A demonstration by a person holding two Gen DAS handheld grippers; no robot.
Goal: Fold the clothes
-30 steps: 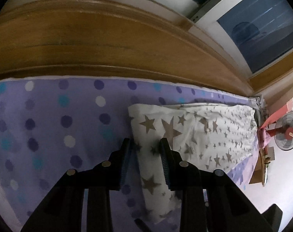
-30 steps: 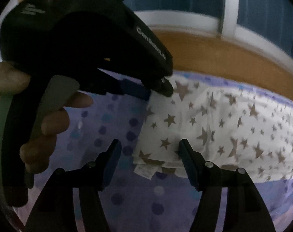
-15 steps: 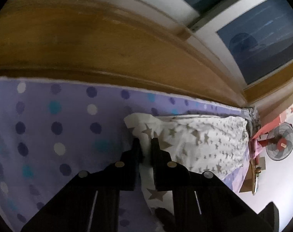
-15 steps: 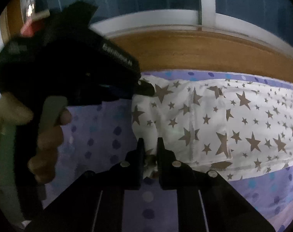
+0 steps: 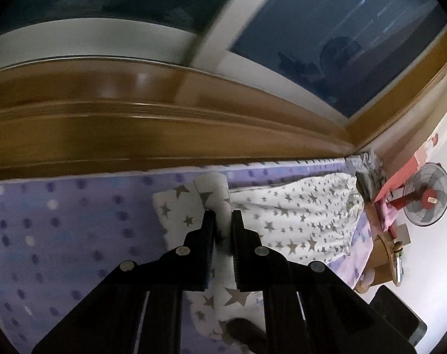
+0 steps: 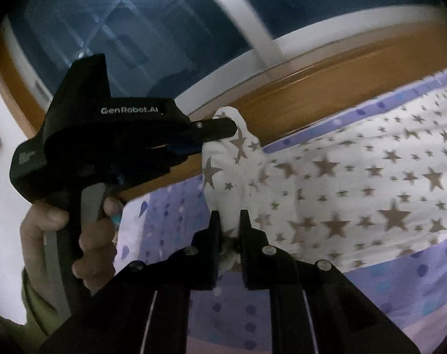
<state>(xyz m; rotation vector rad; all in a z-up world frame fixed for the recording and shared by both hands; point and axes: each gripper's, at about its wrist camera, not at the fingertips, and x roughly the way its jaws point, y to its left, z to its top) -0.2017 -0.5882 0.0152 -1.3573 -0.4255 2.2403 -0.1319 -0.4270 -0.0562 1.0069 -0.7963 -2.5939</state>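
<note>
Garment (image 6: 356, 183), white with brown stars, on dotted purple sheet (image 5: 61, 236). Left gripper (image 5: 222, 221) and right gripper (image 6: 230, 221), apart a second ago, now each clamp its near end, lifted off the sheet; rest lies flat. Judged: fold-over starting.

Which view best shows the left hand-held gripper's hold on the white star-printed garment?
The right wrist view: it shows the left hand-held gripper from the side, pinching the white star-printed garment at a lifted corner. The left wrist view shows only fabric between its fingers.
</note>
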